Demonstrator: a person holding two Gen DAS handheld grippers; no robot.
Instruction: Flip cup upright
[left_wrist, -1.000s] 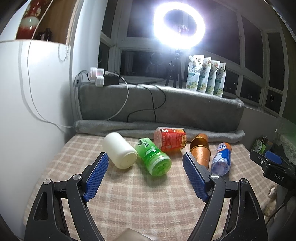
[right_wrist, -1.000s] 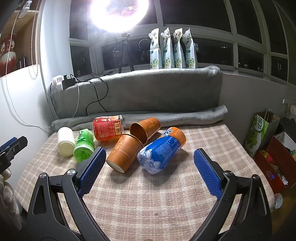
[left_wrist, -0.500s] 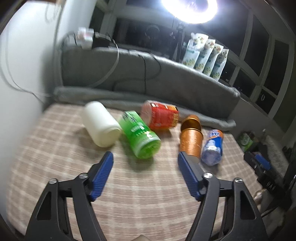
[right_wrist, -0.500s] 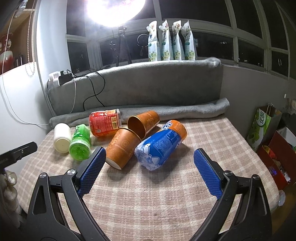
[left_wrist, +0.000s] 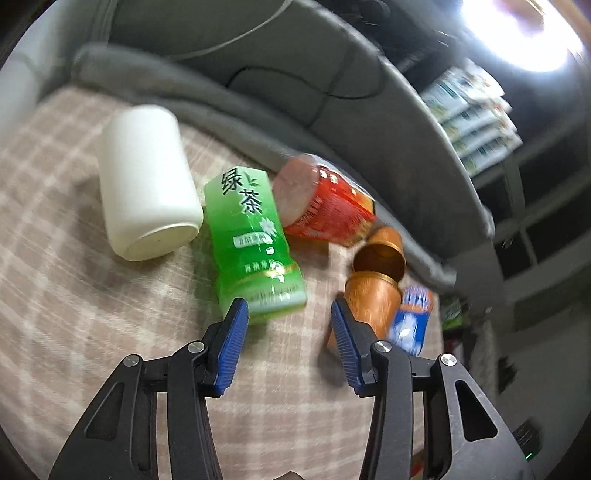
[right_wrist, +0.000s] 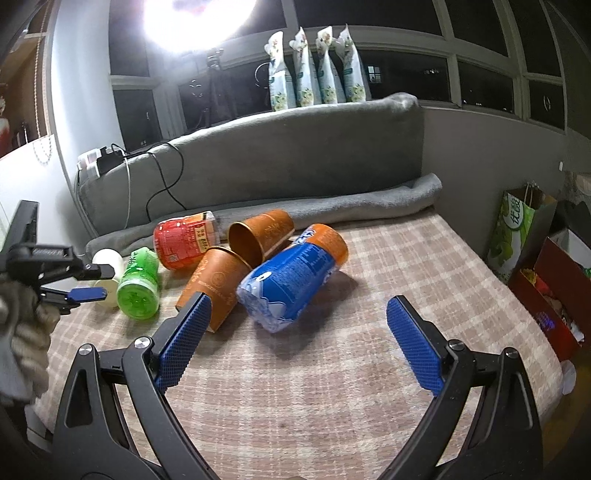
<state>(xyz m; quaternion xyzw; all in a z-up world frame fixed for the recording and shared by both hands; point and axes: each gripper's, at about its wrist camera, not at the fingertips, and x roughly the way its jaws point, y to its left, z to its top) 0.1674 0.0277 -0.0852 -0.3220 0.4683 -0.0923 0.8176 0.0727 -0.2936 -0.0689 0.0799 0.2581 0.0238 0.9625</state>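
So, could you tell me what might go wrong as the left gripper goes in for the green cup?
1. The green cup lies on its side, apparently against the white cup and red cup; lifting it could set them rolling.
2. The left gripper is open at the cup's end, and its right finger sits close to the nearer orange cup, which it could nudge.
3. The left view is motion-blurred; a fast approach may push the cup away.

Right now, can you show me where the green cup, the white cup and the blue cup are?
green cup (left_wrist: 251, 236), left wrist view, on its label side.
white cup (left_wrist: 146, 170), left wrist view, on its smooth side wall.
blue cup (right_wrist: 291, 275), right wrist view, on the middle of its blue wrapper.
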